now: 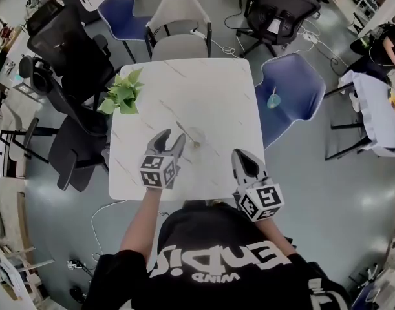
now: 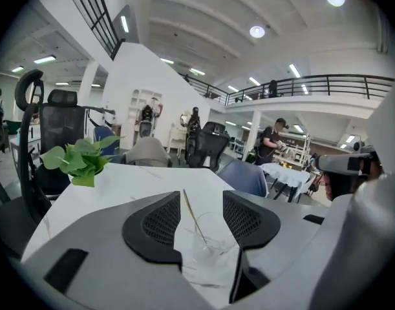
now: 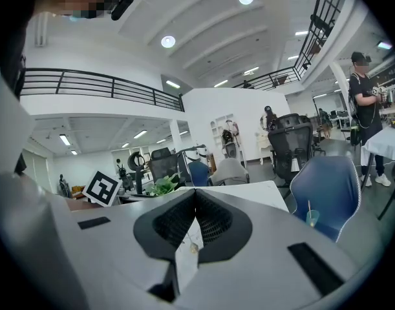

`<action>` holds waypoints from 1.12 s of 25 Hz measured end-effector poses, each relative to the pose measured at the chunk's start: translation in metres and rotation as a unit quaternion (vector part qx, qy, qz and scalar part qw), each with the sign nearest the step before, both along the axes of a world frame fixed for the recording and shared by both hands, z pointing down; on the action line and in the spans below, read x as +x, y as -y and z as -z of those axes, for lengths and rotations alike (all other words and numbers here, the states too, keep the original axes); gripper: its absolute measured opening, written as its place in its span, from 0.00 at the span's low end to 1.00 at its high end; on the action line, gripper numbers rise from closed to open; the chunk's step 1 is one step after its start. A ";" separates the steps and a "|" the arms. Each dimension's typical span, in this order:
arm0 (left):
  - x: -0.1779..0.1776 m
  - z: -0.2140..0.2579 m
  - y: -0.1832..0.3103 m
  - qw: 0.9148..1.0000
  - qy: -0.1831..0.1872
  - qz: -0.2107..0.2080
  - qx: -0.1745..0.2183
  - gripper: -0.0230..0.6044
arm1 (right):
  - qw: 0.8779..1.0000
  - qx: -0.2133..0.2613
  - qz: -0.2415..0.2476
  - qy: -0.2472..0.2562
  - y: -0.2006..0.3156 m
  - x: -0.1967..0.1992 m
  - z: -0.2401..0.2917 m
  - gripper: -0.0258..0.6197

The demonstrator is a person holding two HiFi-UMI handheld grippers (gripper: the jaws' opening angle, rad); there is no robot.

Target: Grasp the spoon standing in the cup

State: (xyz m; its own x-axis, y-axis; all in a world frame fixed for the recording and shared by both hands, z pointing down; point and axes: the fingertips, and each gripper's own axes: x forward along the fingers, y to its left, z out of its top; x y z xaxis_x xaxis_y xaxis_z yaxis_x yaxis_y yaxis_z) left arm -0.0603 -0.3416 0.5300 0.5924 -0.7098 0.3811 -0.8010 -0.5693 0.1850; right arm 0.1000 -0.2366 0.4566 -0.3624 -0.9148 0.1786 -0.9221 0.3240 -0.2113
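A thin spoon (image 1: 184,132) stands slanted in a clear glass cup (image 1: 196,136) near the middle of a white marble-patterned table (image 1: 210,89), its handle leaning up and away from the person toward the left.

The spoon looks light, stiff and narrow, probably metal and slick. The bare handle above the rim seems the best place to take it, since there is little to pinch lower down and the cup wall is in the way. The cup looks light and breakable, and a sideways knock would likely tip or slide it.

The left gripper (image 1: 174,135) sits just short of the cup with its jaws wide apart. In the left gripper view the spoon (image 2: 192,215) and cup (image 2: 213,237) are framed between the ribbed pads (image 2: 160,221), which touch neither and hold nothing.

The right gripper (image 1: 244,157) hangs over the table's near edge, well apart from the cup. Its jaws are together and it is empty.

A small leafy plant (image 1: 123,95) sits at the table's left edge, and office chairs (image 1: 291,86) ring the table.
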 end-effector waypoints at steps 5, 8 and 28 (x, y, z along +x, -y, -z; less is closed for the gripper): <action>0.008 -0.020 0.013 1.000 0.003 -0.005 -0.020 0.38 | 1.000 -0.005 -0.008 -0.001 -0.003 0.003 -0.004 0.06; 0.010 -0.034 0.022 0.999 0.009 -0.001 -0.032 0.36 | 1.000 -0.005 -0.012 -0.001 -0.003 0.005 -0.004 0.06; 0.020 -0.053 0.043 0.998 0.000 0.000 -0.055 0.17 | 0.999 -0.011 -0.039 -0.005 -0.002 0.024 -0.005 0.06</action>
